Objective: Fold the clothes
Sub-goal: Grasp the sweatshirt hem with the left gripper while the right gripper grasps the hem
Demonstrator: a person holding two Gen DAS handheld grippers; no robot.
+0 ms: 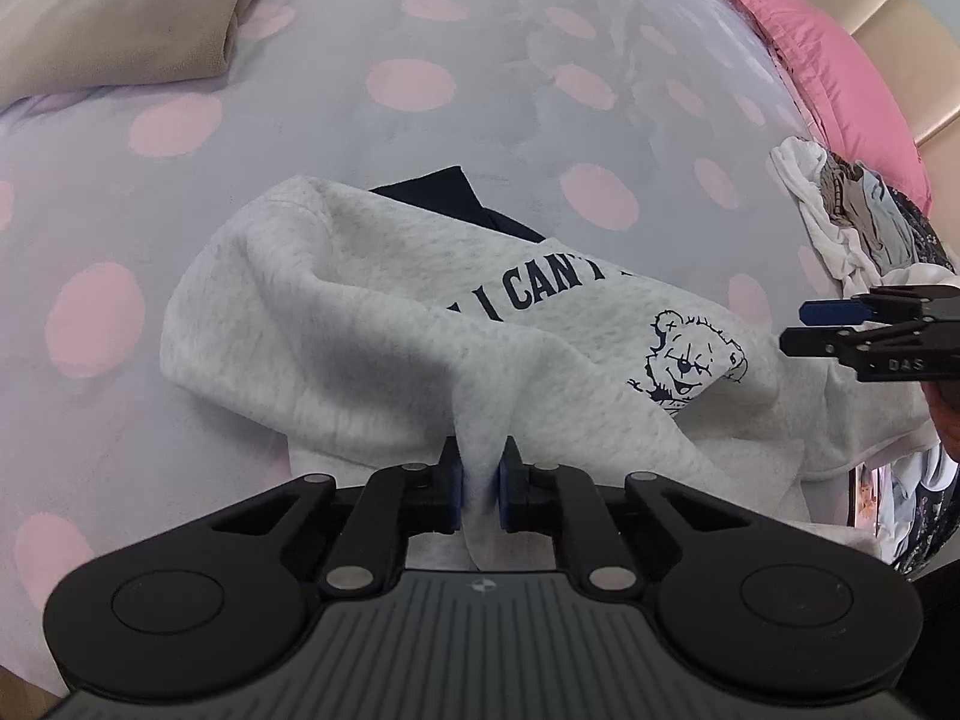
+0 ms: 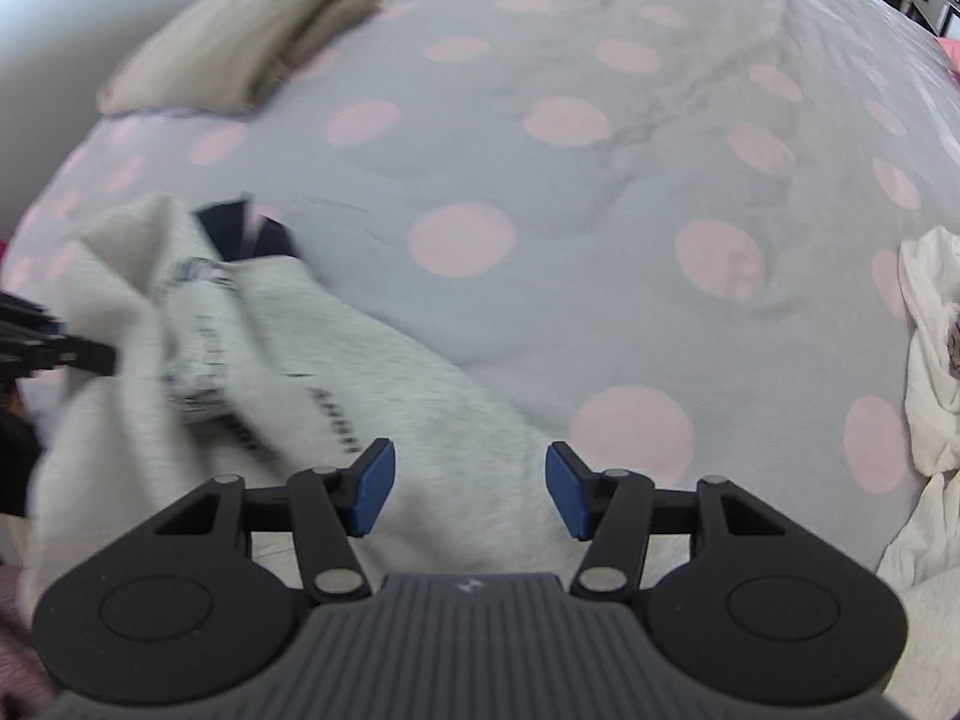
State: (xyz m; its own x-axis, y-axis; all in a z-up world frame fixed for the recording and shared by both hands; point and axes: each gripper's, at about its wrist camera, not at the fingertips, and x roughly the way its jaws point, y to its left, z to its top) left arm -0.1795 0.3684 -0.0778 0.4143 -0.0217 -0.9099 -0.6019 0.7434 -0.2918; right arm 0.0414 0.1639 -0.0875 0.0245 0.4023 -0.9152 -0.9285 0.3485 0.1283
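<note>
1. Lying at the far left of the polka-dot bedspread, a folded beige garment was set well apart from the work area, judged to be a finished item.
2. The grey sweatshirt was spread at the near edge of the bed, partly covering a dark navy garment.
3. A pinch of sweatshirt fabric was clamped between the nearly closed pads of the left gripper, presumably so that an edge could be lifted for a fold.
4. The right gripper was held with its jaws wide apart and nothing between them, above the sweatshirt's right part, judged ready for a second grasp.
5. An unsorted clothes pile was left at the right edge.
</note>
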